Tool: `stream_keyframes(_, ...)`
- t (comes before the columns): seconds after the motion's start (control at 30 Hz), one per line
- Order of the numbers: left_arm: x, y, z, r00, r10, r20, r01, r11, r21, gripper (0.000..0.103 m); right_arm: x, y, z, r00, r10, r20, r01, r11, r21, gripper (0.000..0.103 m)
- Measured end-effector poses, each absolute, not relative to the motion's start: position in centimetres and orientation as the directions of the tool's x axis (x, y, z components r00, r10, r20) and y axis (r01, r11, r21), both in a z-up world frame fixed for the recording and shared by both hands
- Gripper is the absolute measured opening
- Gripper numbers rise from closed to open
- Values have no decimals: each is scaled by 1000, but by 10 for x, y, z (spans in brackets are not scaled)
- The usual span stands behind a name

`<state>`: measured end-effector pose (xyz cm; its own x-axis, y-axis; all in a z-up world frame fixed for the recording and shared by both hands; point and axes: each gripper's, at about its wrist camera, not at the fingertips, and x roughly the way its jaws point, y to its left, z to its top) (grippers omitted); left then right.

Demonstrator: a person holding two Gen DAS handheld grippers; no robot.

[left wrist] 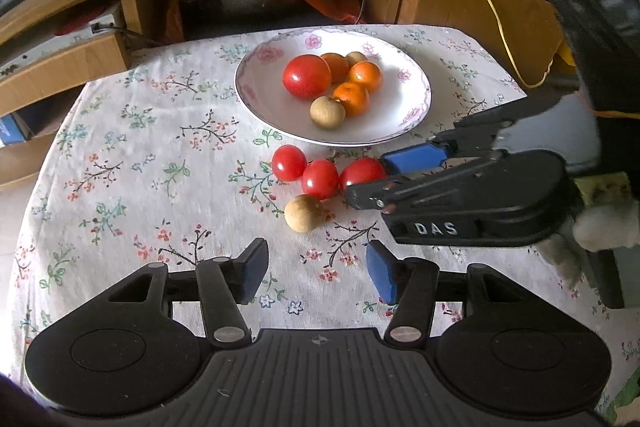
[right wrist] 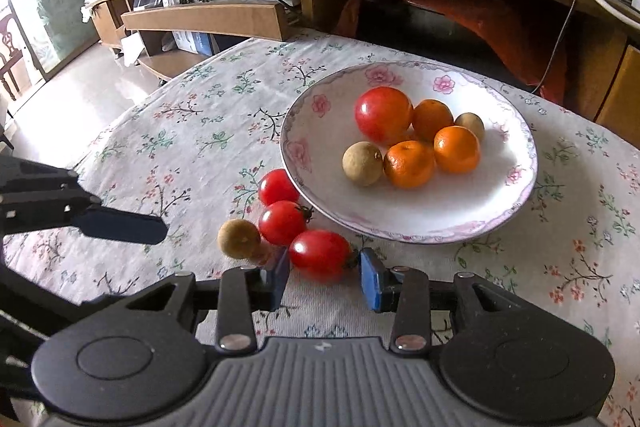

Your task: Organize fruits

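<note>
Our right gripper straddles the nearest tomato on the cloth, fingers spread, not yet clamped. Our left gripper hangs released nearby. The plate holds oranges.

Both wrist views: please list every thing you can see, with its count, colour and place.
plate: one, white with pink flowers, on the tablecloth.
large tomato: one, red, in the plate.
oranges: three, orange, in the plate beside the large tomato.
brown fruits in plate: two, tan, one at the front, one at the back.
small tomatoes: three, red, on the cloth in front of the plate.
loose brown fruit: one, tan, beside the small tomatoes.
tablecloth: one, white, floral.
left gripper: open, empty, above the cloth.
right gripper: open, its fingers either side of the nearest small tomato.
</note>
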<state>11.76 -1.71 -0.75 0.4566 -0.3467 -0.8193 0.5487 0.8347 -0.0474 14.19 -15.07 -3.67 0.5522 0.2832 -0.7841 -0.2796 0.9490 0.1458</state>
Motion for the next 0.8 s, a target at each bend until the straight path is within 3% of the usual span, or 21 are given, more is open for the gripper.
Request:
stream_keyframes(0.53,126,-17,-17,464,-322,-825,543,840,-23,63,131,-158,-37,536,235,-811,-250,962,114,40)
stream_keyframes(0.8,141,-32,-24,473,-322,-820,528,849,-28,53,110,-177,-31,532,219,-818,-203,971,128,40)
